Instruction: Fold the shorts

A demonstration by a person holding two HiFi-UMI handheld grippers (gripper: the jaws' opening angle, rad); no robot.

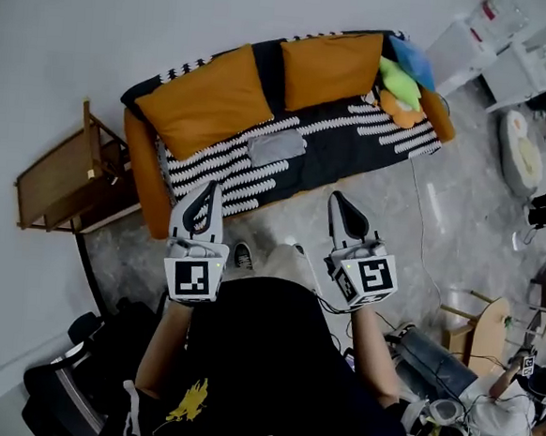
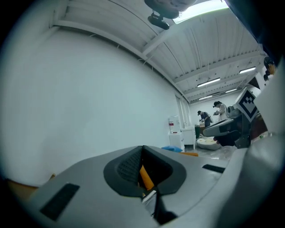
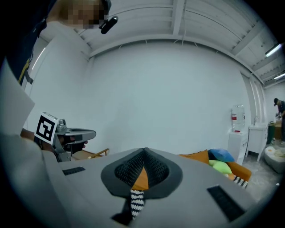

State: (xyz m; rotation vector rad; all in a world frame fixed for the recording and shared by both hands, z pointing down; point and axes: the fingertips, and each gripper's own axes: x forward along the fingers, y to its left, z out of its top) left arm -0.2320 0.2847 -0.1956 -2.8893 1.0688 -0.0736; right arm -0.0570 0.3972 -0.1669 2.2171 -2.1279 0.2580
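The holder's black shirt (image 1: 270,372) hides both legs; only one dark shoe (image 1: 243,255) peeks out. The small grey cloth (image 1: 277,148) on the black-and-white striped sofa (image 1: 354,142) is too tiny to tell if it is folded. A person in white (image 1: 502,418) is cut off at the near right.

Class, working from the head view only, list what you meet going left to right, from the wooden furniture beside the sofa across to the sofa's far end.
wooden chair → left orange cushion → grey shorts → right orange cushion → green cushion

Both forearms reach forward, the left hand-held gripper (image 1: 209,198) and the right hand-held gripper (image 1: 339,206) side by side, jaws pressed together.
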